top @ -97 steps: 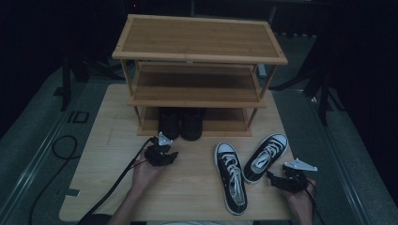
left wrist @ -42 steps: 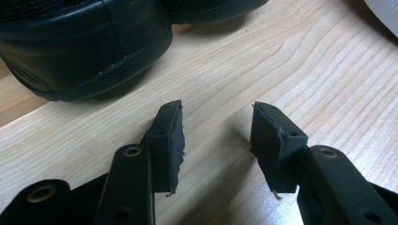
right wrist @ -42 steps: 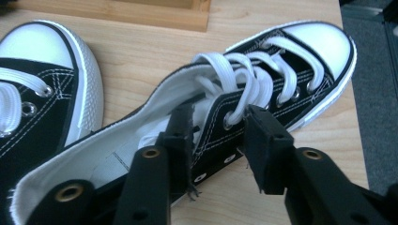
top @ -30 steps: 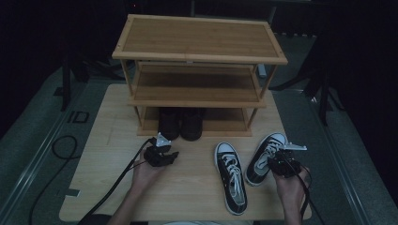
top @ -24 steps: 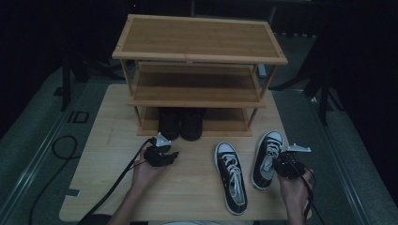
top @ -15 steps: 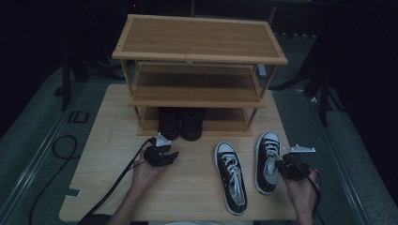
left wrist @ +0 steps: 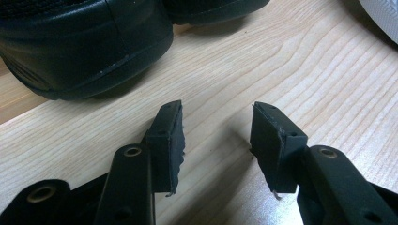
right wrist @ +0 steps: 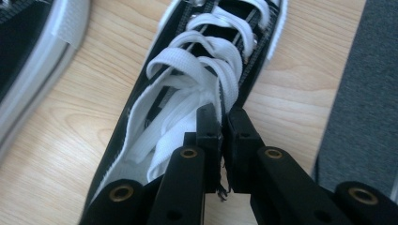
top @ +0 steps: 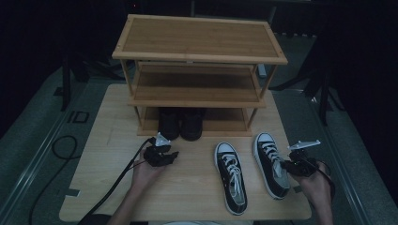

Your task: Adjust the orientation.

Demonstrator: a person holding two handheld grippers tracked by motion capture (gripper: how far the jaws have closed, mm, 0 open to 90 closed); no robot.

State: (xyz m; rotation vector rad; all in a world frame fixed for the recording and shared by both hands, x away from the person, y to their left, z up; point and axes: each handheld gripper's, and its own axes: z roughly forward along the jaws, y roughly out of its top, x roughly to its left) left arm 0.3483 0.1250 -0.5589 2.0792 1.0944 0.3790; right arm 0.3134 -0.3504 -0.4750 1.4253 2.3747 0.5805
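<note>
Your right gripper (top: pixel 287 165) had its jaws clamped on the side wall of the right sneaker (top: pixel 271 163), just beside the laces; in the right gripper view the jaws had just closed on that thin black edge (right wrist: pixel 224 123), and they hid the spot where the pads met the canvas. That sneaker lay flat on the table (top: pixel 112 187) near its right edge, toe pointing away from you, and its heel was cut off at the bottom of the right gripper view. The left sneaker (top: pixel 231 177) lay just beside it, apart from it.

Your left gripper (top: pixel 170 157) rested low over the table with its jaws apart and nothing between them; bare wood showed in the gap (left wrist: pixel 217 136).

Farther off, a pair of black shoes (top: pixel 181 123) stood at the foot of the wooden rack (top: pixel 199 58). Their back parts were lost in the dark under the lowest shelf, and their toes were cropped in the left gripper view (left wrist: pixel 84 47).
</note>
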